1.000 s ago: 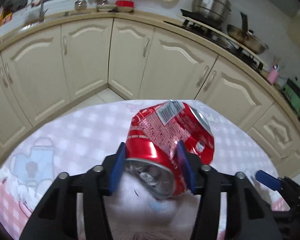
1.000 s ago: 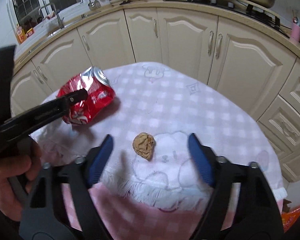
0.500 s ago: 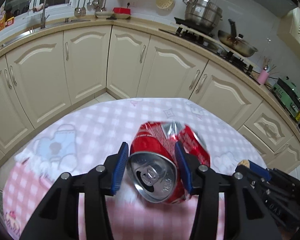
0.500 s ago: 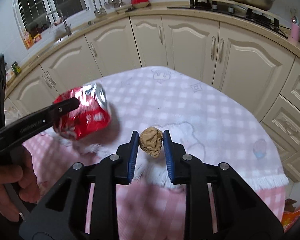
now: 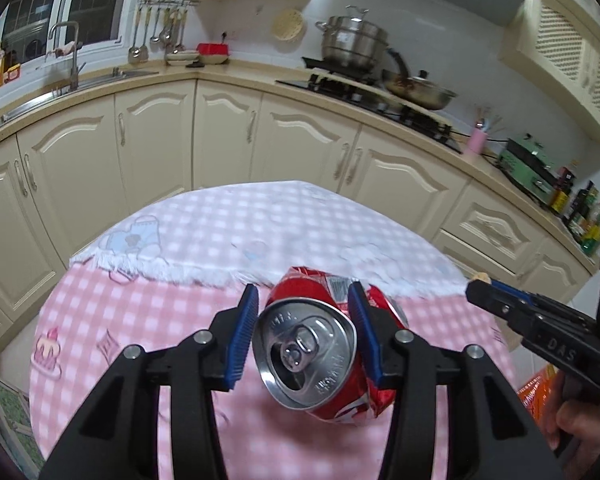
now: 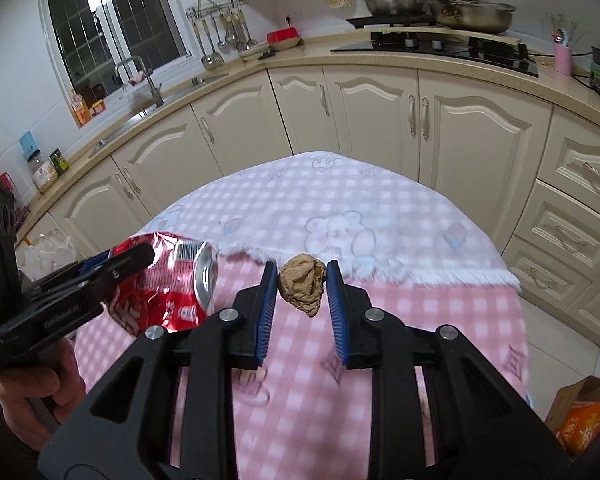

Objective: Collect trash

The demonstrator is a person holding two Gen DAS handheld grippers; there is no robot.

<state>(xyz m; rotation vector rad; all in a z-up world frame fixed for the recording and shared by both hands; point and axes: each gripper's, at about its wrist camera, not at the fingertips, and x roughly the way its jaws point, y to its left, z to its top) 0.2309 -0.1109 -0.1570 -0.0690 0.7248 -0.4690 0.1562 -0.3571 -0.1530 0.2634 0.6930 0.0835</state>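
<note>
Left wrist view: my left tongs [image 5: 302,334] are clamped on the can [image 5: 320,352], a crushed red one, its silver top end facing the camera and tilted a little. The blue pads [image 5: 242,336] press its flanks on both sides. The can hangs clear above the pink checked cloth [image 5: 140,320]. A white fringed cloth [image 5: 280,232] with faint cartoon prints lies over the far half of the counter. At the right edge my right tongs [image 5: 478,280] show from the side, with a scrap of tan between the tips, and my right hand [image 5: 580,428] grips the handle below.

Right wrist view: my right tongs [image 6: 302,280] are closed tight on the wad [image 6: 302,288], a small crumpled tan lump. Both pads [image 6: 266,312] touch it, near their tips, and the wad's lower point hangs free above the pink cloth [image 6: 420,312], near the white cloth's fringe [image 6: 440,276]. These tongs have just been closing, with the wad between them. To the left, the can [image 6: 168,284] sits in my left tongs [image 6: 140,256], seen from the side, barcode up, and my left hand [image 6: 40,396] is at the bottom corner.

Behind the counter run cream cabinets [image 6: 380,120] with a sink [image 6: 140,112] under the window. A stove [image 5: 364,92] carries a steel pot [image 5: 352,44] and a pan [image 5: 420,92]. An orange bag [image 6: 584,424] sits on the floor at lower right.
</note>
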